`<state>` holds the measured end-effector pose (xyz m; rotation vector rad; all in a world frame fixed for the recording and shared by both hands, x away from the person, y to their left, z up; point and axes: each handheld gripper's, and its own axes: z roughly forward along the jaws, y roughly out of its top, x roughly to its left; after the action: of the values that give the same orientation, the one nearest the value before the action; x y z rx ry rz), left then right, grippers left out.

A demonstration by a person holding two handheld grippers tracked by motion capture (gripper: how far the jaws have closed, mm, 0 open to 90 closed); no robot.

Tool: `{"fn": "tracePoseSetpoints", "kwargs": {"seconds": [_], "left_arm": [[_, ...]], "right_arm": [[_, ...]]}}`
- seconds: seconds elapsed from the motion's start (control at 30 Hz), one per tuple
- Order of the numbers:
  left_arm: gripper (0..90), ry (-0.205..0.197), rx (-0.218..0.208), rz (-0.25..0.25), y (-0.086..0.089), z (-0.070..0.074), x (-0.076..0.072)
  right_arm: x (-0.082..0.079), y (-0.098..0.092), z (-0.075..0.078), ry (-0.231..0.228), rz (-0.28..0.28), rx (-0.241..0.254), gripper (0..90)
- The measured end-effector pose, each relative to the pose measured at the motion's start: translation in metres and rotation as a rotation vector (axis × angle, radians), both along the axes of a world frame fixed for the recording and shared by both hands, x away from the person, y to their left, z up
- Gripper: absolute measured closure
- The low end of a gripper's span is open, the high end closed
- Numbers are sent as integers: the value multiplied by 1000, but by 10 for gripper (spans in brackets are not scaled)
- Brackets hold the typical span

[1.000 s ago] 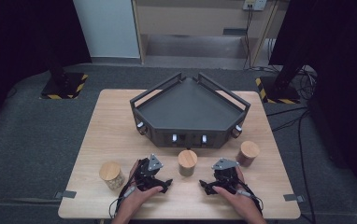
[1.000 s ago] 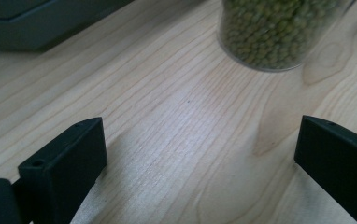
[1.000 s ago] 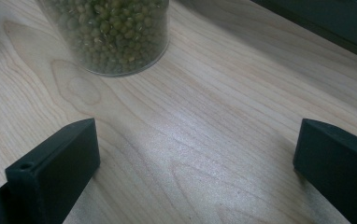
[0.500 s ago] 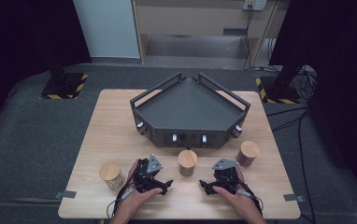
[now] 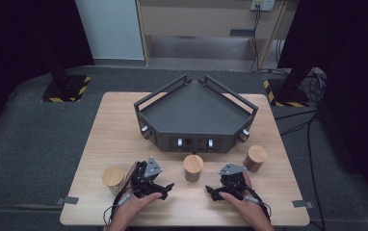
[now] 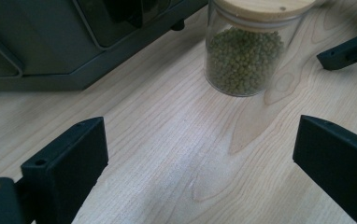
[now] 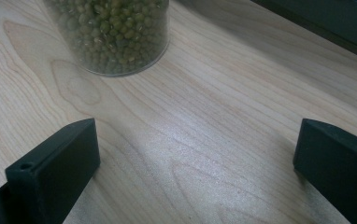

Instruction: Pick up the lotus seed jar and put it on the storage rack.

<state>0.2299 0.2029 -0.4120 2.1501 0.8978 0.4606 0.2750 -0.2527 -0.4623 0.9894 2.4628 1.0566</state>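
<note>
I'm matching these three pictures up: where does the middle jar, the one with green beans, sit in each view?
High view: the green bean jar stands at table centre, between the two grippers, just in front of the dark tray.
Left gripper view: upper right of centre, beyond the open jaws.
Right gripper view: top left, lid cut off.
Shared landmark: the dark tray's front wall, upper left in the left gripper view, top right in the right gripper view.

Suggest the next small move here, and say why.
Probably ease the left gripper forward toward the middle glass jar of green beans with a wooden lid. Its jaws are wide open with only bare wooden table between them; the jar stands upright ahead, untouched. The right gripper is also open.
</note>
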Motion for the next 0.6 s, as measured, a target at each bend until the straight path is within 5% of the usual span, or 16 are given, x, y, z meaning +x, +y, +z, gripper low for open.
{"fn": "tracePoseSetpoints", "kwargs": {"seconds": [0.6], "left_arm": [[22,-9,18,-25,2,13,-3]], "right_arm": [[0,0,0,0,0,0,6]]}}
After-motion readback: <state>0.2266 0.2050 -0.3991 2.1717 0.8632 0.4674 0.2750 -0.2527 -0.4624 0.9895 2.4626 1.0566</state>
